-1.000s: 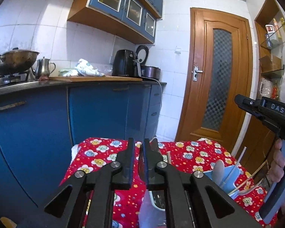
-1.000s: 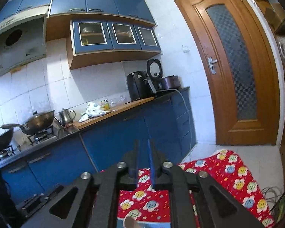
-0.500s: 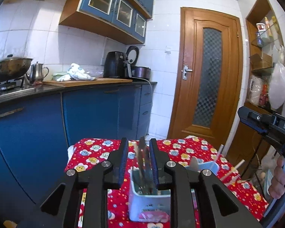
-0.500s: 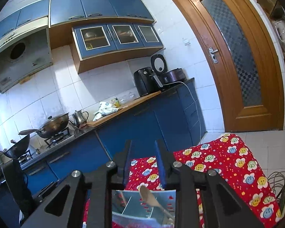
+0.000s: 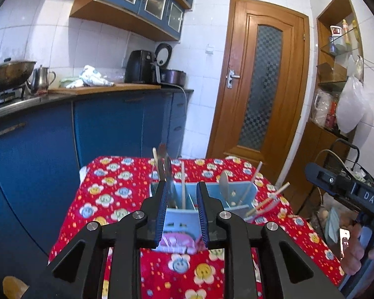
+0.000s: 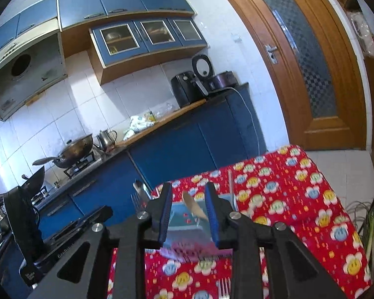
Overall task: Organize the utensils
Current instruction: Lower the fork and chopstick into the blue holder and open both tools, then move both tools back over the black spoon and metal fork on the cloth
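Left gripper [image 5: 182,210]: the jaws are being held slightly apart and nothing is being gripped; the holder is being seen through the gap, beyond the pads.
Right gripper [image 6: 190,214]: the jaws are being held slightly apart, nothing being pinched; a wooden spoon [image 6: 195,208] is being framed in the gap, standing in the holder behind.
Utensil holder [image 5: 239,190]: a pale blue compartmented box is being carried by the desk [image 5: 112,189], near its middle, on the red flowered cloth.
Contents: a knife [image 5: 167,172] and wooden sticks are being kept upright in the left compartment; a pale spoon [image 5: 224,182] and chopsticks [image 5: 269,198] are leaning in the right one.
Loose item: a fork [image 6: 223,287] is lying on the cloth towards the near edge, in the right wrist view.
Person: a hand [image 5: 356,246] is being seen at the right gripper's handle.
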`<state>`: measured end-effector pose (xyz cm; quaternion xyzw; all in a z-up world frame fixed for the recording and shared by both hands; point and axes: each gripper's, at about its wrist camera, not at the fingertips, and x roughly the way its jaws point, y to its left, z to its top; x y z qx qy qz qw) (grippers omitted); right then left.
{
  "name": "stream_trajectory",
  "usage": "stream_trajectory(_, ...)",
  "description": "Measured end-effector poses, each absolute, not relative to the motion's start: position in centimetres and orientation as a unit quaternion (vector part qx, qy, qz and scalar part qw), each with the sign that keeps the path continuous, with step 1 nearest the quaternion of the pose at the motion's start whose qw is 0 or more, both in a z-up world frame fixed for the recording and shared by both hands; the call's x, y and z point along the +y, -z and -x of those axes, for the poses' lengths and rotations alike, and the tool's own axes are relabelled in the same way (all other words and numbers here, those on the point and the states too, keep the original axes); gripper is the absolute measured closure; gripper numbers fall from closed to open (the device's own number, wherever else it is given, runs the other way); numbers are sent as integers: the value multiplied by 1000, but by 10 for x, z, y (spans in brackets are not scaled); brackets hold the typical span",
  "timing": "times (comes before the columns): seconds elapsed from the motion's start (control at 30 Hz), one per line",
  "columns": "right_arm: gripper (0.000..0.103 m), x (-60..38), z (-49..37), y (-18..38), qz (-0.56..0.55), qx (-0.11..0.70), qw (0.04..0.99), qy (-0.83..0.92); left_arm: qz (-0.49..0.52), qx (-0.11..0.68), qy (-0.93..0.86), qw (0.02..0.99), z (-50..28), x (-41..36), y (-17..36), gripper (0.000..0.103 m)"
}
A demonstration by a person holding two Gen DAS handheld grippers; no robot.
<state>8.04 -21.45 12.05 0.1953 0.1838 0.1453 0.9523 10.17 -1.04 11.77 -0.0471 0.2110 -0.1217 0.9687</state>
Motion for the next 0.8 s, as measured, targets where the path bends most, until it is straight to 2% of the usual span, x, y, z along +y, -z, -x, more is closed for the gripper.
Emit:
stream_trajectory(0.6,71,-220,-29,-79,-171,294,930,-137,51,306,131,942,-68,-21,-85,80)
stream_trajectory(0.67,64,-221,-27,-72,-176,305,924,-146,54,317,131,938,-66,-22,-79,80)
stream_trajectory(0.8,62,-221,-22,-56,-186,326,914,-154,53,344,130,928,-62,-26,-66,79)
